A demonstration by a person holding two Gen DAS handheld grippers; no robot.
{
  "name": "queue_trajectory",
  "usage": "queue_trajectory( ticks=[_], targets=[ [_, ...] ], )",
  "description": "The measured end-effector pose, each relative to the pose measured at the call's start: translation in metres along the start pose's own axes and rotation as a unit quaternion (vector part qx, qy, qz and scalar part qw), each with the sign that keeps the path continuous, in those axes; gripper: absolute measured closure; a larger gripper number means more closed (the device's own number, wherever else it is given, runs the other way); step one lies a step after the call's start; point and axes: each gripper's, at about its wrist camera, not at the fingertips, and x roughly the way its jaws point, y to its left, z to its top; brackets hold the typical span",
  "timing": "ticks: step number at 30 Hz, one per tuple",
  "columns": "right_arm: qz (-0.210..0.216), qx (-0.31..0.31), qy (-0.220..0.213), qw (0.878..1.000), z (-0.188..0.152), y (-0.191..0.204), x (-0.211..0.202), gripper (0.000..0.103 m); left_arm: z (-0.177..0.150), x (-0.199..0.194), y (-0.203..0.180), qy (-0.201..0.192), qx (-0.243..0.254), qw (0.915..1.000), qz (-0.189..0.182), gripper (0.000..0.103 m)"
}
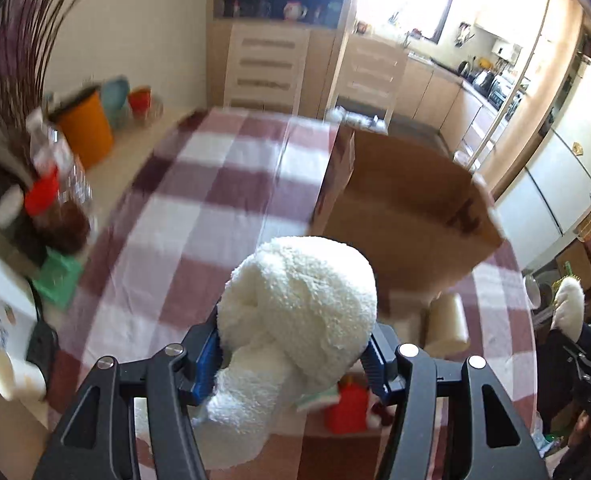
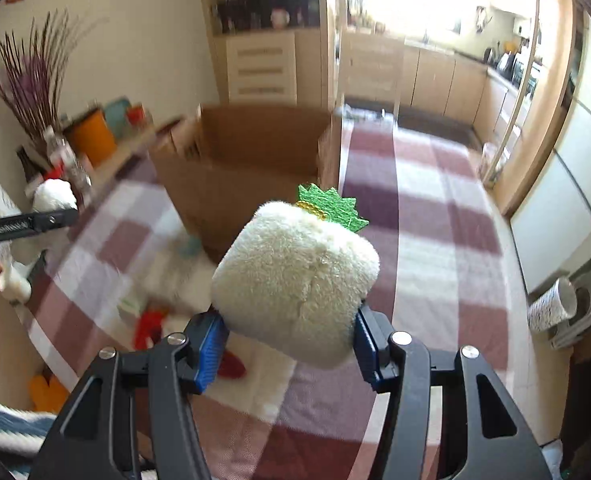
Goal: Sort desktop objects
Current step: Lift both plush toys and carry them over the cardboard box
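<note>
Left wrist view: a fluffy white toy (image 1: 295, 304) is pinched by the left gripper (image 1: 295, 360); the open cardboard box (image 1: 407, 208) is seen ahead, slightly right.

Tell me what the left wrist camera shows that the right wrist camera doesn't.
Only the left wrist view shows the left claw shut on a white plush mushroom and a cream roll lying by the box. Only the right wrist view shows the right claw shut on a white plush block with a green leaf top and a speckled cup off the table. Both show the cardboard box, the checked tablecloth and the orange pot.
</note>
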Motion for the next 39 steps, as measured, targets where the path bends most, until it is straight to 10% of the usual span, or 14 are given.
queue_trajectory(
  ticks=[13,23,28,34,38,39],
  targets=[
    [-0.013,-0.062,-0.124,0.99,0.092,0.044,-0.057,0.047,0.09,-0.053,-0.044,-0.092,0.024,0.994,-0.054,0.043],
    [-0.048,-0.103,0.124,0.986,-0.064,-0.015,0.107,0.046,0.068,0.002,-0.014,0.003,-0.005,0.9999,-0.011,0.043],
    [-0.058,-0.07,0.127,0.988,-0.09,-0.026,0.138,0.038,0.056,0.011,-0.013,0.023,0.0,0.9997,0.009,0.043],
    [-0.052,0.005,0.094,0.994,-0.081,-0.036,0.137,0.002,0.052,0.01,-0.024,0.026,0.007,0.9996,0.007,0.043],
    [-0.058,0.049,0.118,0.99,-0.083,-0.045,0.15,0.006,0.049,0.013,-0.028,0.035,0.009,0.9994,0.003,0.043],
    [-0.062,0.052,0.127,0.989,-0.086,-0.048,0.155,0.02,0.049,0.014,-0.028,0.036,0.008,0.9993,0.003,0.043]
  ],
)
